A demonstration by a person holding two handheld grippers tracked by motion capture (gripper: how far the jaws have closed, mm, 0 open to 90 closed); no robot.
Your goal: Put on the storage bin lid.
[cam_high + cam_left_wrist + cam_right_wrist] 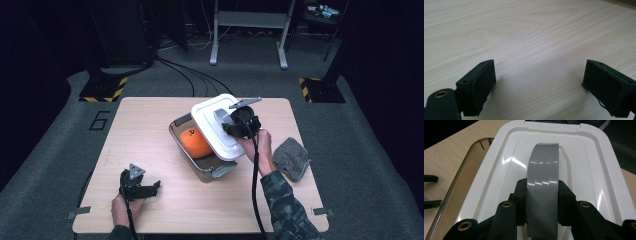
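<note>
Tool state, right (542,195): jaws pinched the grey handle (544,177) on the white lid (584,170), one pad on each side of the strap. The right tool (243,122) carried the lid tilted over the container (202,167), covering its far right part and leaving the near left part uncovered. An orange (195,142) lay inside the uncovered part, below and to the left of the lid. The lid's long axis ran roughly parallel to the container's long axis, offset toward the far right. Judged from this, seating the lid would call for a shift toward the near left and a levelling of the tilt.

Tool state, left (137,187): jaws spread, nothing between them (537,82), resting low over the bare tabletop (150,130) near its front left corner, well apart from the container. The right hand was clearly the nearer one.

A grey cloth (291,158) lay on the tabletop just right of the right hand. A small dark mark showed on the orange, too small to read. A "6" (99,120) was marked on the floor left of the tabletop.
</note>
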